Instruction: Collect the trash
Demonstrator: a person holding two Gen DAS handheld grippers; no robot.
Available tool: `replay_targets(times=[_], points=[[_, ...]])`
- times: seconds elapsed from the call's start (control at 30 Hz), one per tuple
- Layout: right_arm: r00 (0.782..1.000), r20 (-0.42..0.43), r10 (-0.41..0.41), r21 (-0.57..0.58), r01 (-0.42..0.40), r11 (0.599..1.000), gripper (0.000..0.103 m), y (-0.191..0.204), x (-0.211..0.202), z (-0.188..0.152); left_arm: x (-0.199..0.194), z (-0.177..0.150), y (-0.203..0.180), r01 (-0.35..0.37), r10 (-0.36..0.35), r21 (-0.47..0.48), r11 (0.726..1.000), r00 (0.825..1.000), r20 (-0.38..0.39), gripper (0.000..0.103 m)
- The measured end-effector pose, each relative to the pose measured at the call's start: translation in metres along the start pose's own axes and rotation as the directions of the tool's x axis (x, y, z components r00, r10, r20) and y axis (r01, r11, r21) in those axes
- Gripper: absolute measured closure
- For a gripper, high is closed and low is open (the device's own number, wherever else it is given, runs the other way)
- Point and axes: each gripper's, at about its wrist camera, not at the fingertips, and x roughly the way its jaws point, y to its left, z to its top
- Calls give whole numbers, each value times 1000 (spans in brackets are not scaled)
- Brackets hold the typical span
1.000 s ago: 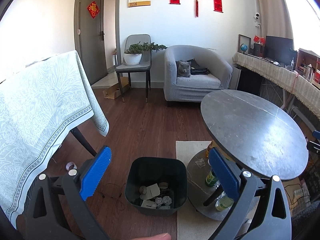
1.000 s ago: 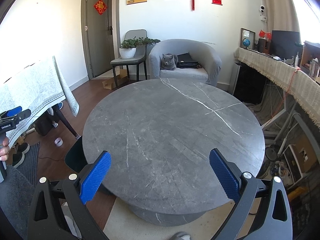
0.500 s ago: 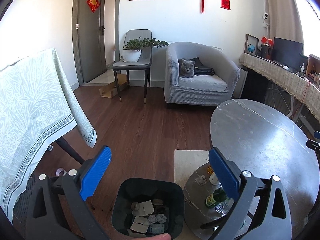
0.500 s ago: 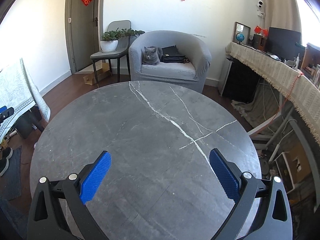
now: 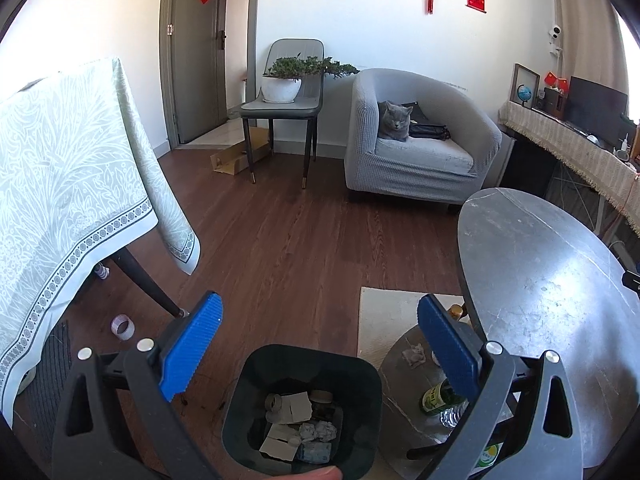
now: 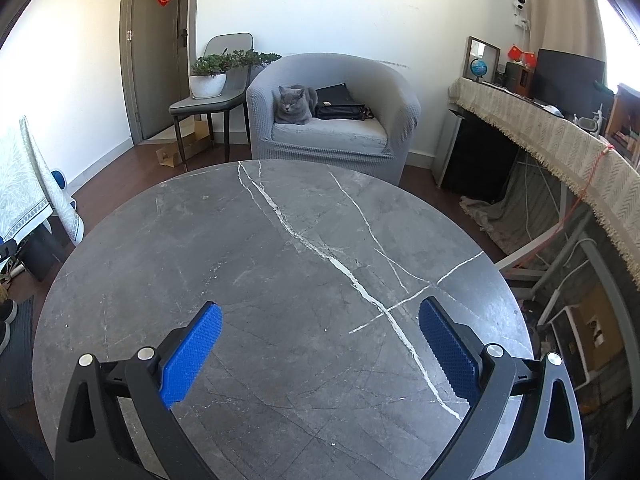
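Observation:
A dark bin (image 5: 248, 388) stands on the wood floor at the bottom of the left wrist view, with crumpled paper and scraps of trash (image 5: 298, 426) inside. My left gripper (image 5: 318, 320) is open and empty above the bin's far rim. My right gripper (image 6: 320, 324) is open and empty over the round grey marble table (image 6: 280, 248), whose top is bare. The table's edge also shows in the left wrist view (image 5: 532, 280).
A lower shelf (image 5: 404, 364) under the table holds bottles (image 5: 436, 398) and a small crumpled piece (image 5: 414, 354). A cloth-covered table (image 5: 68, 184) stands left, a tape roll (image 5: 122, 326) on the floor. An armchair with a cat (image 6: 294, 106), a chair with a plant (image 6: 208, 80), a sideboard (image 6: 560, 148).
The left gripper has drawn back and risen from the bin. The right gripper has moved forward over the table top, so the table now fills its view.

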Motion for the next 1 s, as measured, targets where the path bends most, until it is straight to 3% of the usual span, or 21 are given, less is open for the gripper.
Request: replay_targets(times=[0.2, 0.67, 1.0], points=[[999, 24, 32, 15, -32, 999, 4, 6, -24, -10, -26, -9, 1, -3, 2, 27, 1000, 1000, 5, 3], [989, 90, 117, -34, -114, 993, 4, 55, -158, -69, -129, -54, 18, -21, 21, 46, 999, 1000, 4, 3], [989, 68, 130, 3, -131, 991, 4, 65, -168, -107, -135, -83, 16, 1, 2, 59, 998, 999, -45, 3]])
